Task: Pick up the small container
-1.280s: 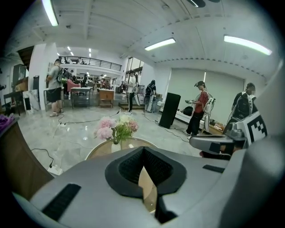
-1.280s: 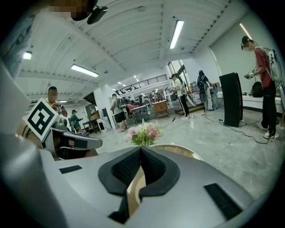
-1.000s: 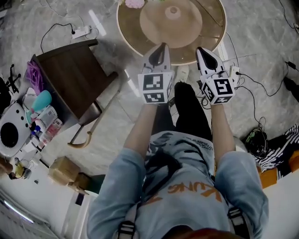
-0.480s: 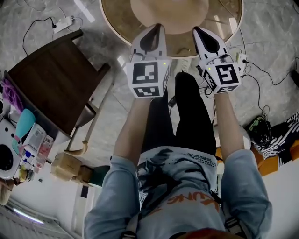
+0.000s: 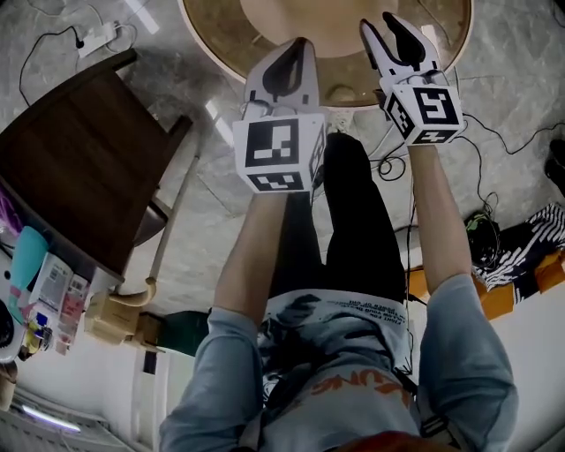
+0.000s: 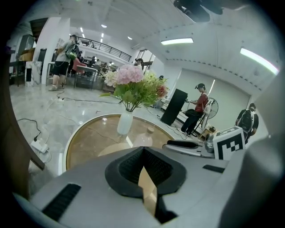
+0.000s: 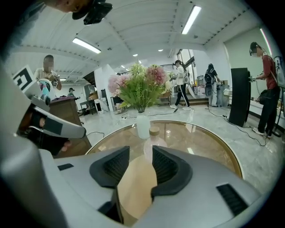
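The small container (image 7: 153, 139), a clear bottle with a cork lid, stands on the round glass table (image 7: 202, 144) in front of a white vase of flowers (image 7: 143, 126). In the right gripper view it lies straight ahead, beyond the jaws. My right gripper (image 7: 141, 156) is opening, with only the table showing in the gap between its pads. In the left gripper view the container (image 6: 146, 137) sits a little right of the vase (image 6: 124, 123). My left gripper (image 6: 143, 150) is shut on nothing. In the head view both the left gripper (image 5: 297, 48) and the right gripper (image 5: 395, 26) hover over the table's near rim (image 5: 216, 53).
A dark wooden chair (image 5: 79, 168) stands left of the table. Cables (image 5: 481, 132) and a power strip (image 5: 97, 35) lie on the marble floor. A shelf of small items (image 5: 40, 282) is at the far left. Several people stand in the background.
Both grippers have moved forward over the table's near edge. The right gripper's jaws, shut before, now stand apart. The left jaws stay together.
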`<act>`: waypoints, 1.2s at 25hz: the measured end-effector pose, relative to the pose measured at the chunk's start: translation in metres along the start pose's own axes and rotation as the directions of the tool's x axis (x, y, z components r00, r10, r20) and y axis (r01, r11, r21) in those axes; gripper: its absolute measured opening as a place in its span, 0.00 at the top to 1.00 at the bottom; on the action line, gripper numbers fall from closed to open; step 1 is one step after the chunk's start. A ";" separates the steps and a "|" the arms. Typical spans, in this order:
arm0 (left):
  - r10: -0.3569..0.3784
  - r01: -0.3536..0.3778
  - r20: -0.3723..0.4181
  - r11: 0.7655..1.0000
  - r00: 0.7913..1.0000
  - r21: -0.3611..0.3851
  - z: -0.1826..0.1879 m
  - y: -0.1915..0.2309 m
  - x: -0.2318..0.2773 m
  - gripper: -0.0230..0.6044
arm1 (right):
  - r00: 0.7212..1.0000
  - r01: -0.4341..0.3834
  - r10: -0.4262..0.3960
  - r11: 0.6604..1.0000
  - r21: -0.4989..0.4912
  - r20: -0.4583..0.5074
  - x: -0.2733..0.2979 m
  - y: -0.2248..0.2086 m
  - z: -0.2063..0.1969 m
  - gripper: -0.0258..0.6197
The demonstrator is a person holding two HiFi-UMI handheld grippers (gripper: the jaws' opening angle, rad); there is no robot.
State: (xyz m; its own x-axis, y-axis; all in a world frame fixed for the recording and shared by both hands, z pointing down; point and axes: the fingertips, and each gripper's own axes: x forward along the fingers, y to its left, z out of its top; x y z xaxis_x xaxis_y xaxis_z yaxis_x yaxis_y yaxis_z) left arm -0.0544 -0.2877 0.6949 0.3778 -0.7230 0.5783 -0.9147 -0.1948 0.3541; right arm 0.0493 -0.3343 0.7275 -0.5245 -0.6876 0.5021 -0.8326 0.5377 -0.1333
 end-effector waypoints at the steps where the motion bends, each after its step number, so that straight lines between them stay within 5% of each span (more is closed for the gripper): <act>1: -0.002 0.002 -0.002 1.000 1.000 0.000 0.000 0.002 0.000 0.93 | 1.000 0.002 -0.002 1.000 0.001 0.002 0.005 -0.001 0.001 0.67; 12: -0.018 0.018 -0.045 1.000 0.999 -0.017 -0.010 0.016 0.014 0.93 | 0.997 0.070 -0.072 0.997 0.043 0.042 0.061 -0.026 0.006 0.55; 20: -0.045 0.044 -0.080 0.999 0.996 -0.016 -0.015 0.012 0.027 0.93 | 0.993 0.085 -0.088 0.996 0.042 0.073 0.091 -0.034 0.015 0.62; 30: 0.020 -0.024 -0.098 0.999 0.995 -0.047 -0.011 0.041 0.038 0.93 | 0.993 0.102 -0.101 0.995 -0.005 0.066 0.110 -0.040 0.020 0.72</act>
State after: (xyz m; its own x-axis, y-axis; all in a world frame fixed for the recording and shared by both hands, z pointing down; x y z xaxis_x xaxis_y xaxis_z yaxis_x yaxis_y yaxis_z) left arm -0.0763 -0.3158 0.7389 0.3719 -0.6583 0.6545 -0.9160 -0.1459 0.3737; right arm 0.0218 -0.4412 0.7709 -0.4478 -0.7692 0.4559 -0.8808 0.4673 -0.0768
